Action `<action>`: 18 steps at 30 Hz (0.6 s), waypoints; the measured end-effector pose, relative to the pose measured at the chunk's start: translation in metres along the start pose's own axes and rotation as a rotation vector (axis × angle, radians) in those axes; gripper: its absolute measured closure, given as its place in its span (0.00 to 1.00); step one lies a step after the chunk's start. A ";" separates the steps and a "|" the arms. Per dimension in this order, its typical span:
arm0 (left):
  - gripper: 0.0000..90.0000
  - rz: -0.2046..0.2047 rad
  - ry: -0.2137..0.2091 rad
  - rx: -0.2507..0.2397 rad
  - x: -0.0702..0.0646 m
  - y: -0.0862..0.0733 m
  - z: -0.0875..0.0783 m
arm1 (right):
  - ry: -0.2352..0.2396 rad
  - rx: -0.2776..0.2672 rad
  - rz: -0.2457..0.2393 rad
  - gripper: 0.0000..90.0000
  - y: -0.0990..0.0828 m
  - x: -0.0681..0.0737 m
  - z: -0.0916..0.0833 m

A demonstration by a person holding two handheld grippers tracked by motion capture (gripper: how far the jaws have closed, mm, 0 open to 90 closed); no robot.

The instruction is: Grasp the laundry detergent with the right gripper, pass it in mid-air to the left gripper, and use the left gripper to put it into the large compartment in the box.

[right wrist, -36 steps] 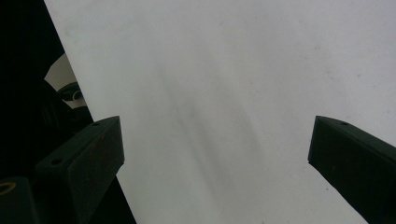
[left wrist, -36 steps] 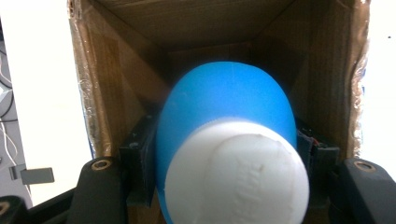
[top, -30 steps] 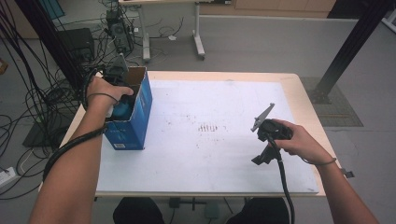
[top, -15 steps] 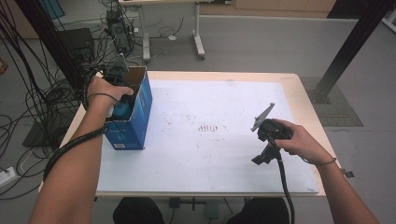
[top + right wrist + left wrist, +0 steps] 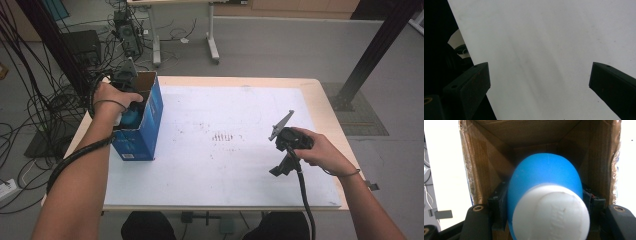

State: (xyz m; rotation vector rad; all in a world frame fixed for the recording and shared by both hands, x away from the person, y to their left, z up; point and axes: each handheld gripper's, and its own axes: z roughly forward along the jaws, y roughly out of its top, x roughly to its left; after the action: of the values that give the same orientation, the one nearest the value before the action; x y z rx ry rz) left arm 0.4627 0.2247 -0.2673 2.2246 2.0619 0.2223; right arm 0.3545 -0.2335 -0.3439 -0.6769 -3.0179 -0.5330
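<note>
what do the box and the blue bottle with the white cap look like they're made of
Box: corrugated cardboard, raw brown inside with frayed edges, printed glossy blue outside. Bottle: probably plastic, smooth matte blue with a faint mould seam. Cap: white plastic by the look, dull, with raised moulded marks. The left gripper is shut on the bottle inside the box.

1. The left claw is showing black jaws with round screw holes.
2. The right claw is carrying a grey three-cornered plate above it, a black cable trailing behind.
3. Both forearms are going bare; thin wristbands are circling the wrists.
</note>
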 end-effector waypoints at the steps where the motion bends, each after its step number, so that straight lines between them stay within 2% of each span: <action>1: 0.41 -0.002 -0.002 0.000 0.000 0.000 0.000 | -0.002 -0.002 0.001 0.03 0.000 0.000 0.000; 18: 0.38 0.000 -0.019 0.000 0.001 0.001 0.000 | 0.001 0.001 -0.008 0.03 0.002 -0.001 0.002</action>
State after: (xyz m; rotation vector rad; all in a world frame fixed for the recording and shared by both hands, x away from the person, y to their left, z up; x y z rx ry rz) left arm 0.4639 0.2256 -0.2670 2.2186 2.0524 0.2003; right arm 0.3568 -0.2316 -0.3451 -0.6647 -3.0207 -0.5322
